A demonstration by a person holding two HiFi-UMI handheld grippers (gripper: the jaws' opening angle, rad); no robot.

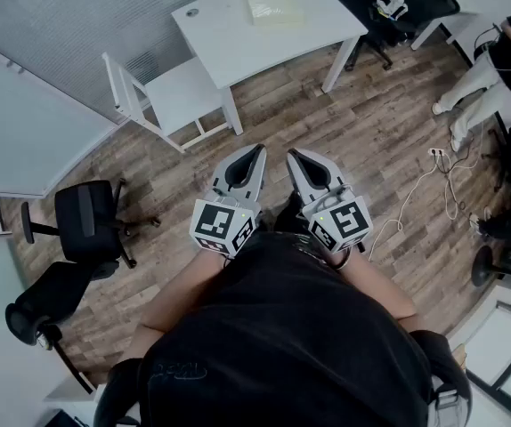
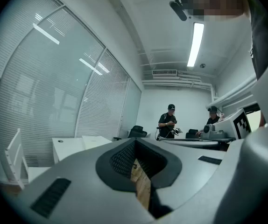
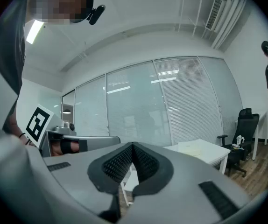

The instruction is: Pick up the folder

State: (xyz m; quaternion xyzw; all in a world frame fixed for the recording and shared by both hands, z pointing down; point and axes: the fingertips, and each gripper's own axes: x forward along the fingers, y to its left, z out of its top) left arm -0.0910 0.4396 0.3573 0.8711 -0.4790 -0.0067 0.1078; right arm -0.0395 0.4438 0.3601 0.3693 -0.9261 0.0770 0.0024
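Observation:
A pale yellow folder [image 1: 273, 5] lies flat on the white table [image 1: 229, 43] at the far side of the room, well ahead of both grippers. My left gripper [image 1: 256, 150] and right gripper [image 1: 294, 155] are held side by side close to my body, pointing level toward the table, over the wooden floor. Both are shut with nothing between the jaws. The right gripper view shows the right gripper [image 3: 133, 146] closed, with the folder [image 3: 197, 148] on the table [image 3: 213, 157] beyond it. In the left gripper view the left gripper [image 2: 135, 142] is closed, and the table [image 2: 68, 148] stands at the left.
A white chair [image 1: 171, 96] stands at the table's near left corner. Black office chairs [image 1: 86, 221] sit on the left, more [image 1: 398, 3] at the back right. A person [image 1: 496, 69] stands at the right, by a power strip and cables [image 1: 438, 154] on the floor.

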